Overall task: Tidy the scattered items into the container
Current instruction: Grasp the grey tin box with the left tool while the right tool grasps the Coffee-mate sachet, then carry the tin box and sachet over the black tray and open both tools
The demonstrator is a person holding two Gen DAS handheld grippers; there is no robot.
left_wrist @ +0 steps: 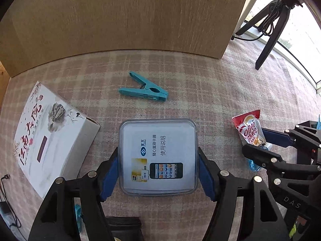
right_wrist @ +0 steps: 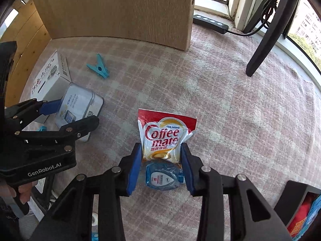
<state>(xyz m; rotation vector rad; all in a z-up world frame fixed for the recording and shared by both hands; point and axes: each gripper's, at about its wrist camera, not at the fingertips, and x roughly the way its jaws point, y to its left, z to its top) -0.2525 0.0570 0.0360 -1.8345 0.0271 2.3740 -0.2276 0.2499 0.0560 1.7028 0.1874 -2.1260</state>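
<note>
My left gripper (left_wrist: 158, 156) is shut on a clear plastic box (left_wrist: 158, 156) with a printed leaflet inside, its blue pads pressing both sides; the box also shows in the right wrist view (right_wrist: 80, 104). My right gripper (right_wrist: 161, 156) is shut on a red and white Coffee mate packet (right_wrist: 164, 138), with a small blue creamer cup (right_wrist: 162, 175) just below it between the fingers. The packet also shows in the left wrist view (left_wrist: 250, 128). A teal clothespin (left_wrist: 143, 90) lies on the checked cloth, far of the box.
A white printed carton (left_wrist: 46, 138) lies left of the box. A wooden panel (left_wrist: 128, 16) stands behind. A black tripod leg (right_wrist: 266, 38) and a power strip (right_wrist: 210, 23) are at the far right. A dark bin (right_wrist: 301, 210) with colourful items sits at the lower right.
</note>
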